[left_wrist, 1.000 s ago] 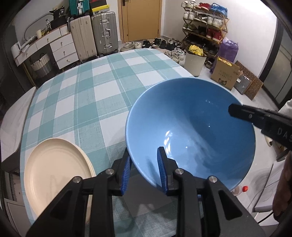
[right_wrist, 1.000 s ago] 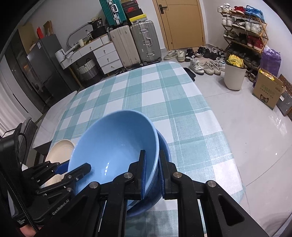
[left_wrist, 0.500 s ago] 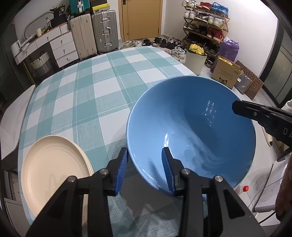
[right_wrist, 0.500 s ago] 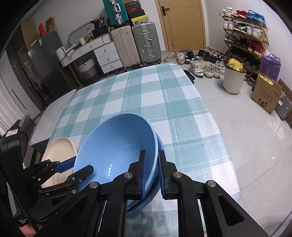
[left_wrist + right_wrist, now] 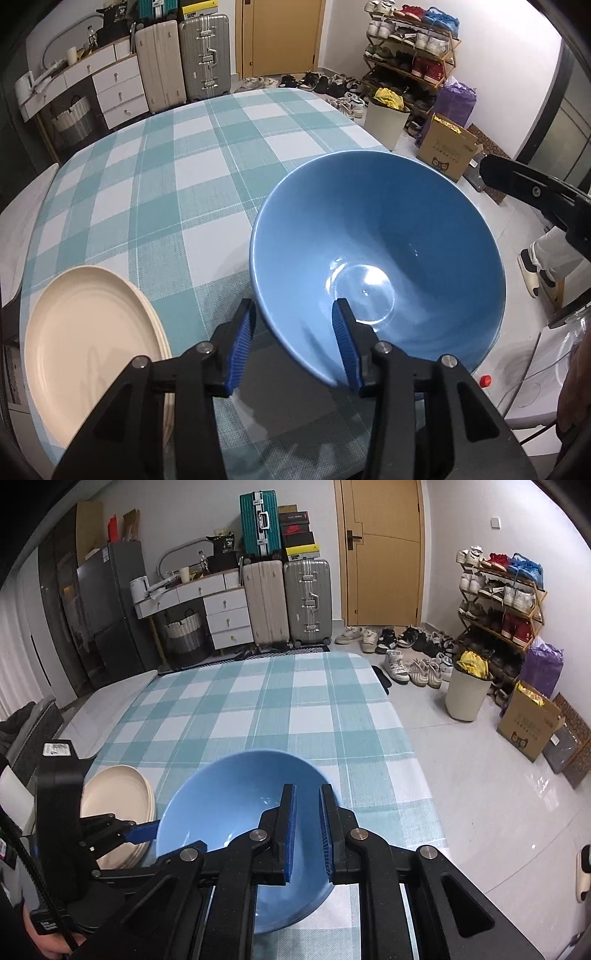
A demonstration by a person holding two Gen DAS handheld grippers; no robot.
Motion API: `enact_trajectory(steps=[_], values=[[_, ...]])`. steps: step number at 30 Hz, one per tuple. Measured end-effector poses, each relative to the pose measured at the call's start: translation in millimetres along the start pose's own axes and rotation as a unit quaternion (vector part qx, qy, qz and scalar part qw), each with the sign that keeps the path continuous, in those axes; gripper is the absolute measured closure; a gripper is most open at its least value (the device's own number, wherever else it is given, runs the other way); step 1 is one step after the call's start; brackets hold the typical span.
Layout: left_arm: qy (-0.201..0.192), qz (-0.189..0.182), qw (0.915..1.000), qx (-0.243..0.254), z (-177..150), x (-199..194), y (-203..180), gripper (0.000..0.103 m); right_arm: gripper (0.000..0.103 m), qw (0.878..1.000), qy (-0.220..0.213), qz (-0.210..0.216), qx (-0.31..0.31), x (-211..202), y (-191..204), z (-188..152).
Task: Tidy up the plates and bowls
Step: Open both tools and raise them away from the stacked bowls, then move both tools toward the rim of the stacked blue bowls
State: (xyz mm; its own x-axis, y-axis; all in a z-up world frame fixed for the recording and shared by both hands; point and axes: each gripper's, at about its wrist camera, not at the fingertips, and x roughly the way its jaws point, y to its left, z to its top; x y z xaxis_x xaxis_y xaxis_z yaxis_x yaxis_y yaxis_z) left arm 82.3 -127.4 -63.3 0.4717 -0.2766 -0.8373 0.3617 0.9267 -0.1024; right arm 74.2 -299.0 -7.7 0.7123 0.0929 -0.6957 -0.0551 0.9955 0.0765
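A light blue bowl stands near the table's front right corner, nested in a second blue bowl whose edge shows beneath it. My left gripper straddles the near rim, one pad outside and one inside. Its jaws are opening and the pads stand off the wall. From the right wrist view its outer pad shows beside the bowl's left rim. My right gripper hovers over the bowl's right rim, shut with nothing held. From the left wrist view the right gripper is clear of the rim. A stack of cream plates lies left of the bowls.
The checked tablecloth stretches away beyond the bowls. The table's right edge drops to a tiled floor with a bin and a cardboard box. A person's foot is at the right. Suitcases and a shoe rack line the walls.
The left gripper's jaws have widened off the bowl's near rim. The right gripper, earlier clamped on the far rim, has risen off it. The bowl has settled level into the lower bowl.
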Motion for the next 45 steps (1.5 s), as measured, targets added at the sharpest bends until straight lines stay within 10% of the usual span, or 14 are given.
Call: enact_trajectory(steps=[15, 23, 27, 33, 45], values=[[-0.072, -0.010, 0.9960, -0.052, -1.8, -51.0, 15.0, 0.056, 0.089, 0.997, 0.004, 0.051, 0.050, 4.1, -10.8, -32.7], [-0.130, 0.029, 0.9887, -0.068, -17.3, -94.5, 23.0, 0.047, 0.048, 0.993, -0.058, 0.095, 0.028, -25.8, 21.5, -43.6], [-0.170, 0.066, 0.9785, -0.095, -34.3, -113.3, 34.8, 0.002, 0.018, 0.989, -0.088, 0.119, 0.019, -40.4, 39.2, -50.9], [-0.206, 0.118, 0.9633, -0.126, -56.8, -125.4, 51.9, 0.000, 0.014, 0.988, -0.115, 0.103, -0.024, -53.2, 71.3, -66.0], [-0.173, 0.117, 0.9686, -0.135, -77.5, -106.5, 63.5, 0.000, 0.002, 0.990, -0.112, 0.061, -0.068, -50.6, 87.2, -84.8]])
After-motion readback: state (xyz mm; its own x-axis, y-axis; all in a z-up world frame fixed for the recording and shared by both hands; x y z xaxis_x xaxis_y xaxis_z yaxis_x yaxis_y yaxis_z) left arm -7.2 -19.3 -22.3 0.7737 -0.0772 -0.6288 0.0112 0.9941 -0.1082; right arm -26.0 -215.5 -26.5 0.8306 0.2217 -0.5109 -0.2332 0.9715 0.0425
